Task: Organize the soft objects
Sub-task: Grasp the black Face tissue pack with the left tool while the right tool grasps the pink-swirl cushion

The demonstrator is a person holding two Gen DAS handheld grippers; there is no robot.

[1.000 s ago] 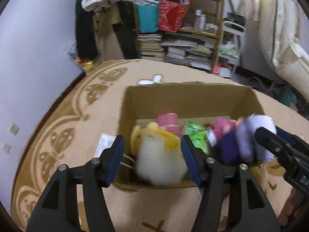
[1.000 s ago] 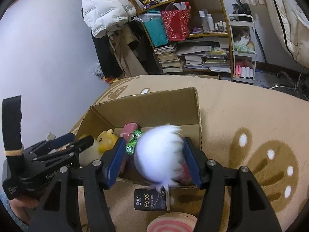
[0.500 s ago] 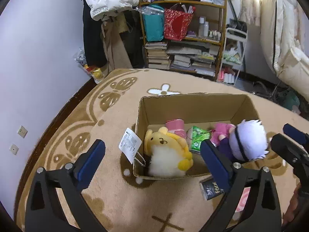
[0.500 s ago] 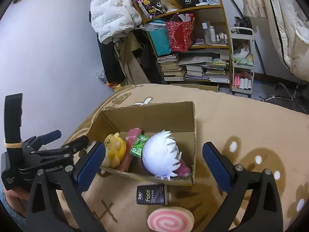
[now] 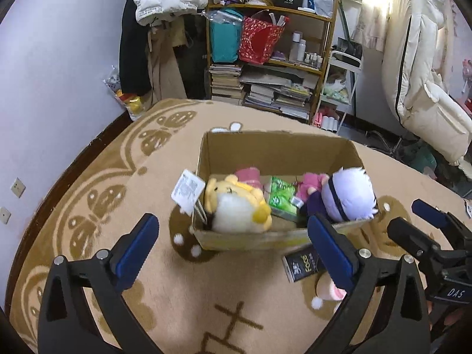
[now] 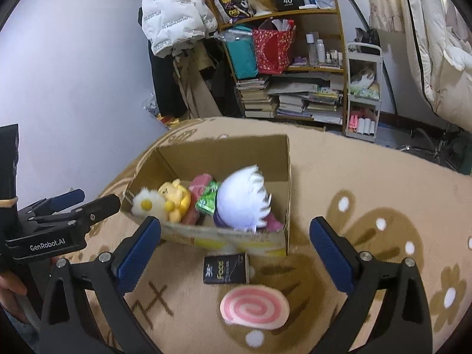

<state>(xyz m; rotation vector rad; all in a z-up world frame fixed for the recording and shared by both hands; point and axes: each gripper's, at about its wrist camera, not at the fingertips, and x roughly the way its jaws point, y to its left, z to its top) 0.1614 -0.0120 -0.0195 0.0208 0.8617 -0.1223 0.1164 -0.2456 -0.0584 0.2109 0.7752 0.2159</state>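
Observation:
An open cardboard box (image 5: 277, 144) (image 6: 224, 153) stands on the tan rug. Inside lie a yellow plush (image 5: 236, 206) (image 6: 174, 197), a white-haired plush (image 5: 348, 194) (image 6: 242, 200), a green packet (image 5: 281, 197) and pink soft items. My left gripper (image 5: 232, 219) hovers open in front of the box, above the yellow plush, holding nothing. My right gripper (image 6: 235, 221) is open too, back from the white-haired plush, with nothing between its fingers. A black "Face" tissue pack (image 6: 225, 268) (image 5: 301, 265) and a pink swirl cushion (image 6: 253, 305) lie on the rug before the box.
A cluttered bookshelf (image 5: 271, 67) with bags and stacked books stands behind the box. A white jacket (image 6: 174, 14) hangs at the left, and a small white cart (image 6: 362, 94) stands to the shelf's right. Pale bedding (image 5: 424, 88) piles up at the right; the wall runs along the left.
Both grippers opened and let go of their plush toys, which now lie in the box. Both have drawn back and upward from the box.

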